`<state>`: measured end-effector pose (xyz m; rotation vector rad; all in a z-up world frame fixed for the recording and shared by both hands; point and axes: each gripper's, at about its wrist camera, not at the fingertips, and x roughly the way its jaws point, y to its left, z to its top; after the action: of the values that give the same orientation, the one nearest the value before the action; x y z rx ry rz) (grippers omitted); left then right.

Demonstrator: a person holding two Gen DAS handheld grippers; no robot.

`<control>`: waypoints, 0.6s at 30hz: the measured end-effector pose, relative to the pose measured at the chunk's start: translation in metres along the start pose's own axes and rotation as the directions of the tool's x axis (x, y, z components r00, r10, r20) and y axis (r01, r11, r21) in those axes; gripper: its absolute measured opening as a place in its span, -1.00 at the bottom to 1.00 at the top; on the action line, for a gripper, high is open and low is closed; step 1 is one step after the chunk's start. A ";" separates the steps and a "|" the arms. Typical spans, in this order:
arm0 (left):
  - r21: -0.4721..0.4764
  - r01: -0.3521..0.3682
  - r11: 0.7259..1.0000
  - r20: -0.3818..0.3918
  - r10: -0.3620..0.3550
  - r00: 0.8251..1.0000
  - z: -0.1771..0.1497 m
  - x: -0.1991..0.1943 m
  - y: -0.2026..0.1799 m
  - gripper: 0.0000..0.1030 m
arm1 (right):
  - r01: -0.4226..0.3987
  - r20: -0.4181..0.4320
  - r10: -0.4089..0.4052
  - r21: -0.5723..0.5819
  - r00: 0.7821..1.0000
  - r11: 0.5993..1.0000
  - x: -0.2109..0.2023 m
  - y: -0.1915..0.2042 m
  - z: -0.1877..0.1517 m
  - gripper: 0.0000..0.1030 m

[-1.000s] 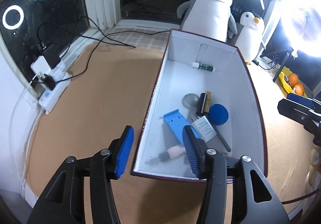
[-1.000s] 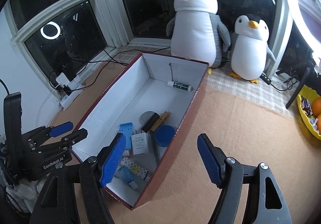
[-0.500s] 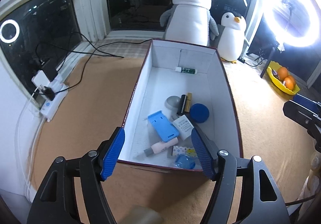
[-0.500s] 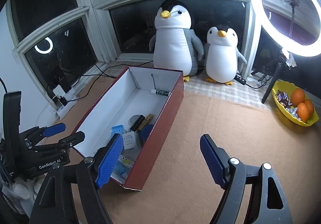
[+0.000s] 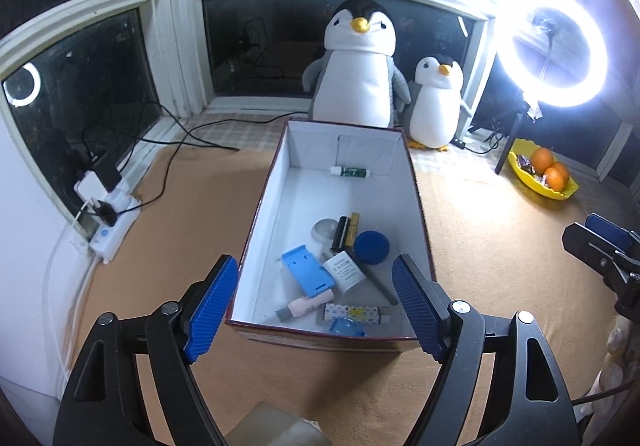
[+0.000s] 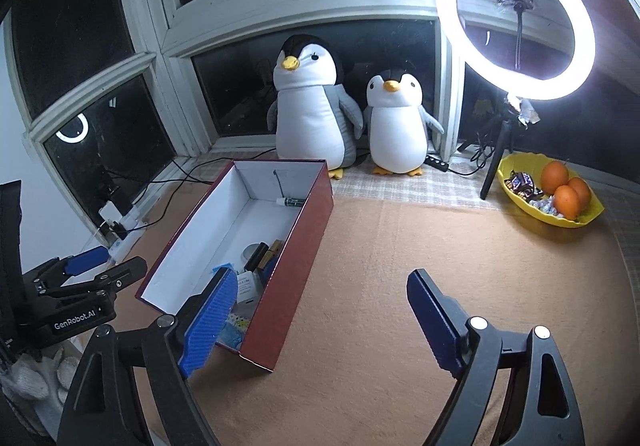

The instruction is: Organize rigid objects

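A dark red box with white inside [image 5: 422, 206] [image 6: 304, 246] stands on the tan mat. In it lie a blue phone stand [image 5: 306, 274], a blue round lid [image 5: 372, 247], a white carton [image 5: 344, 271], a black and gold tube pair [image 5: 346, 232], a pink tube [image 5: 300, 308], a patterned strip [image 5: 352, 313], a pale blue piece [image 5: 346, 327] and a green-capped tube [image 5: 350, 171] at the far end. My left gripper [image 5: 316, 310] is open and empty, above the box's near end. My right gripper [image 6: 320, 322] is open and empty, right of the box.
Two plush penguins [image 6: 316, 114] [image 6: 396, 122] stand behind the box. A ring light [image 6: 516, 22] on a tripod and a yellow bowl of oranges and sweets [image 6: 548, 194] are at the right. A power strip with cables [image 5: 108, 214] lies at the left.
Both grippers have pulled back and up from the box. The left gripper's jaws have opened wider. The whole box and its near-end items now show.
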<state>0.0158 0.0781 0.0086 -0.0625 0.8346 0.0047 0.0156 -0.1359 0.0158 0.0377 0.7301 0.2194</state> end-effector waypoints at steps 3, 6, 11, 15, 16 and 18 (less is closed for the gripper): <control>0.005 0.006 1.000 0.004 -0.006 1.000 0.000 -0.002 -0.002 0.55 | 0.005 0.009 -0.005 0.005 1.000 1.000 -0.004 0.000 0.000 0.65; 0.006 0.005 1.000 0.008 -0.006 1.000 0.000 -0.003 -0.002 0.55 | 0.018 0.014 -0.018 0.004 1.000 1.000 -0.005 0.000 0.000 0.66; 0.003 0.007 1.000 0.005 -0.007 1.000 0.000 -0.002 -0.001 0.55 | 0.022 0.014 -0.022 0.001 1.000 1.000 -0.006 0.001 -0.001 0.66; 0.005 0.007 1.000 0.008 -0.007 1.000 0.000 -0.002 -0.001 0.55 | 0.024 0.013 -0.024 0.002 1.000 1.000 -0.006 0.000 -0.001 0.66; 0.006 0.007 1.000 0.009 -0.007 1.000 0.000 -0.002 -0.002 0.55 | 0.024 0.012 -0.024 0.005 1.000 1.000 -0.006 -0.001 -0.002 0.66; 0.005 0.006 1.000 0.008 -0.006 1.000 0.000 -0.002 -0.002 0.55 | 0.023 0.012 -0.024 0.009 1.000 1.000 -0.007 -0.002 -0.002 0.66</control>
<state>0.0144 0.0760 0.0106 -0.0602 0.8261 -0.0027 0.0095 -0.1398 0.0187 0.0387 0.7187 0.1933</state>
